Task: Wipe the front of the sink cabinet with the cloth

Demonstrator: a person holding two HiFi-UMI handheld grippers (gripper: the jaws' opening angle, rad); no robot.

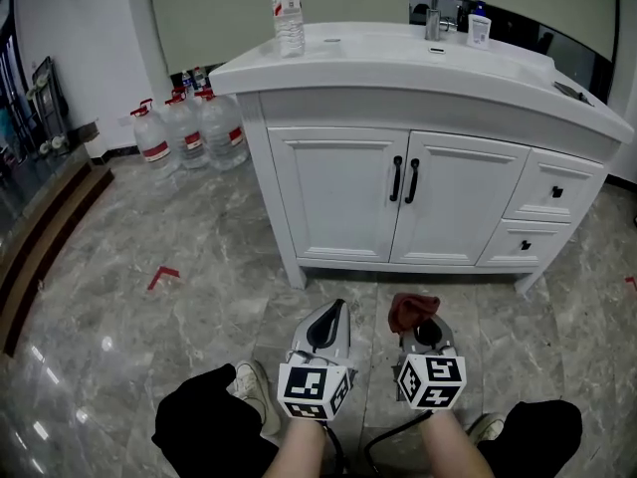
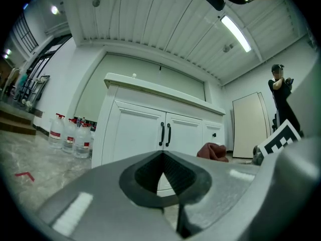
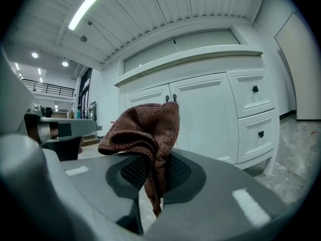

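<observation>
Near the sink cabinet (image 1: 338,197), the right gripper (image 1: 425,331) pinches the cloth (image 1: 410,310), the left gripper (image 1: 332,317) is closed and empty, and wiping looks not started.

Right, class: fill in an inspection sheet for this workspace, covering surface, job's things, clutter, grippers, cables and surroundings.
Surface: shiny grey stone-look floor with a red mark on it.
Job's things: white cabinet, doors shut; brown cloth, not touching the cabinet.
Clutter: bottle and small container on the countertop; jugs on the floor beside the cabinet.
Grippers: left hand-held gripper shut and empty; right hand-held gripper shut on the cloth.
Cables: dark cable behind the grippers.
Surroundings: person standing far off; steps at left.
</observation>
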